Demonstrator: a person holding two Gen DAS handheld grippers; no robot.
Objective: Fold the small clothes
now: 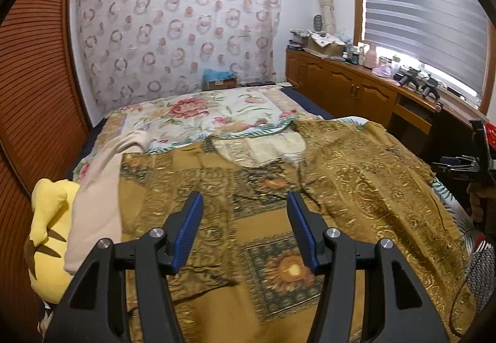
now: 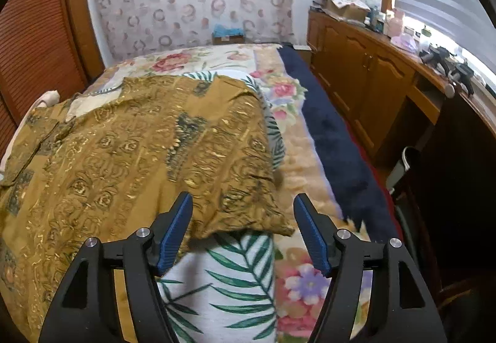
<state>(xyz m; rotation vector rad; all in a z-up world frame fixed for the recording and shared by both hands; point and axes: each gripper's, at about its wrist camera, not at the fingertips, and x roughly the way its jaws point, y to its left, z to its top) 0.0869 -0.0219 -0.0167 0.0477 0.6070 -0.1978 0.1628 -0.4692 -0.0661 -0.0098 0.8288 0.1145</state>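
A mustard-gold patterned shirt (image 1: 279, 188) lies spread front-up on the bed, its collar toward the far end. It also shows in the right wrist view (image 2: 124, 151), its right sleeve hem draped over a palm-leaf print cloth (image 2: 235, 281). My left gripper (image 1: 245, 213) is open and empty, above the shirt's lower front. My right gripper (image 2: 243, 216) is open and empty, just above the sleeve's hem edge. A beige garment (image 1: 99, 197) lies to the left of the shirt.
A floral blanket (image 1: 192, 113) covers the bed. A yellow plush toy (image 1: 49, 237) lies at the left edge. A wooden cabinet (image 2: 365, 73) with clutter runs along the right under the window. A dark blue cover (image 2: 334, 141) borders the bed's right side. A slatted wooden door (image 1: 28, 79) stands on the left.
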